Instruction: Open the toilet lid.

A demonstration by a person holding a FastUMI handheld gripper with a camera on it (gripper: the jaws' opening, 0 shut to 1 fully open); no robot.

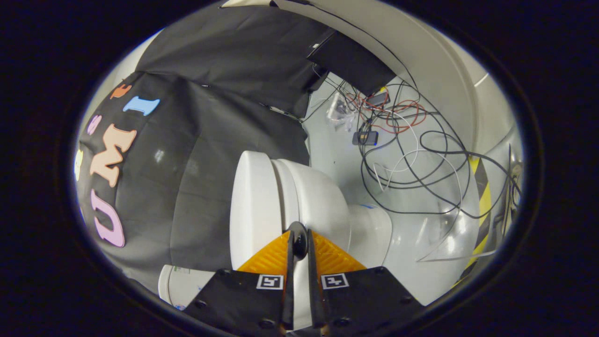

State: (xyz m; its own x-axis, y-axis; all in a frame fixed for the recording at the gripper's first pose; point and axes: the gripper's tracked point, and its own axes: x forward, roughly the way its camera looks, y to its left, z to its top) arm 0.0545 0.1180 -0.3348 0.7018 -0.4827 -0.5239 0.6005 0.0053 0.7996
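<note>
Two fingers of the tongs (pixel 299 244) stand nearly closed, only a thin slit between them, with a small dark round knob (pixel 298 239) at the tips. Whether both fingers actually press on that knob or on the lid edge cannot be told from this angle.

Toilet lid (pixel 252 206): white, seen rotated in the view, lying against the white toilet bowl (pixel 318 201) with the seam between them running straight ahead of the fingertips. Lid lies to the left of the fingers, bowl body and its pedestal (pixel 372 229) to the right.

Behind the lid: black cloth wall (pixel 220 140). Beyond the bowl: white floor (pixel 421 234) carrying a tangle of black, white and red cables (pixel 412 154), a small dark device (pixel 365 137), and a black panel (pixel 351 61) leaning further back. Yellow-and-black hazard tape (pixel 482 210) runs along the far side of the floor. White cylindrical object (pixel 180 285) sits just left of the finger bases, partly hidden.
</note>
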